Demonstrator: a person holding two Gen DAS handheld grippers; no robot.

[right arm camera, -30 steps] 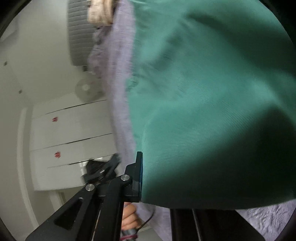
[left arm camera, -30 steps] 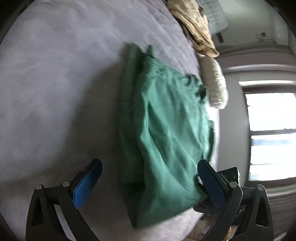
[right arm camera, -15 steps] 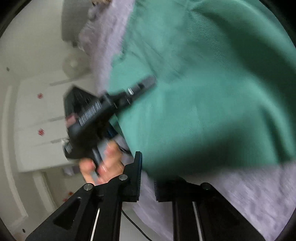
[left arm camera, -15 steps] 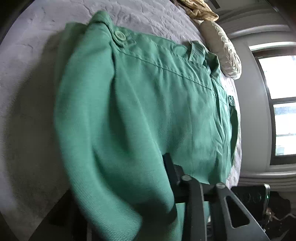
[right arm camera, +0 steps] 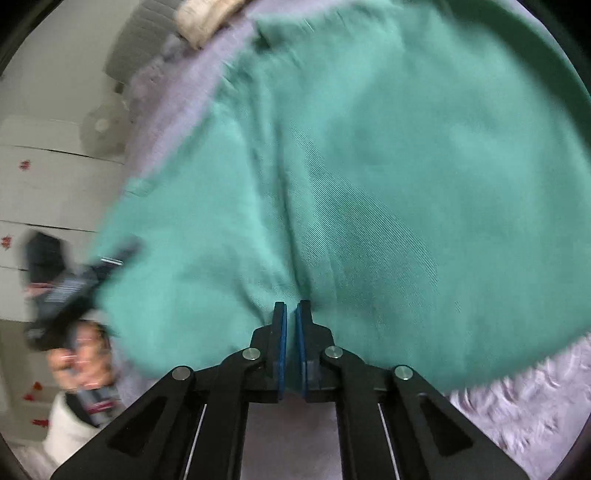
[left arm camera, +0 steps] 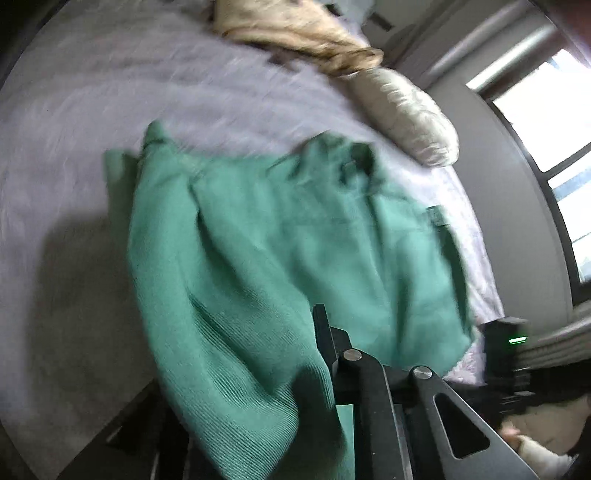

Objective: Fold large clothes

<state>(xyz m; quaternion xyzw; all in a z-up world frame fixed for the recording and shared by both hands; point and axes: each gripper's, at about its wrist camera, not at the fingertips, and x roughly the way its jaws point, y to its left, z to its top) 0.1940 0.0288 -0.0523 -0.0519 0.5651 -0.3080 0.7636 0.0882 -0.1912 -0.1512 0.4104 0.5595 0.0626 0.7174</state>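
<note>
Since the earlier frames, both grippers are being shifted along the green garment [left arm camera: 280, 236], and the left gripper [left arm camera: 295, 369], spread wide a second ago, is now being closed on the cloth. Its jaws are closing with a thick fold of green fabric being pinched between them; only one black finger [left arm camera: 325, 332] is being seen, the other is being hidden under the fabric draped over it. Ahead of the left gripper the garment is being spread across the lilac bed [left arm camera: 74, 147], with a cream pillow [left arm camera: 406, 114] and a tan crumpled cloth [left arm camera: 295, 29] lying well beyond it at the far side. To the right of this gripper a window [left arm camera: 554, 147] is being seen.

The right gripper [right arm camera: 291, 314] is being pressed nearly together, and the garment's near edge [right arm camera: 332, 184] is being nipped between its blue pads [right arm camera: 281, 343]. The green fabric is filling most of the view just ahead of it. To its lower left the left gripper [right arm camera: 70, 284] is being held by the person's hand [right arm camera: 81, 362], blurred, at the garment's other corner. White cupboards [right arm camera: 44, 177] are being seen farther left.
</note>
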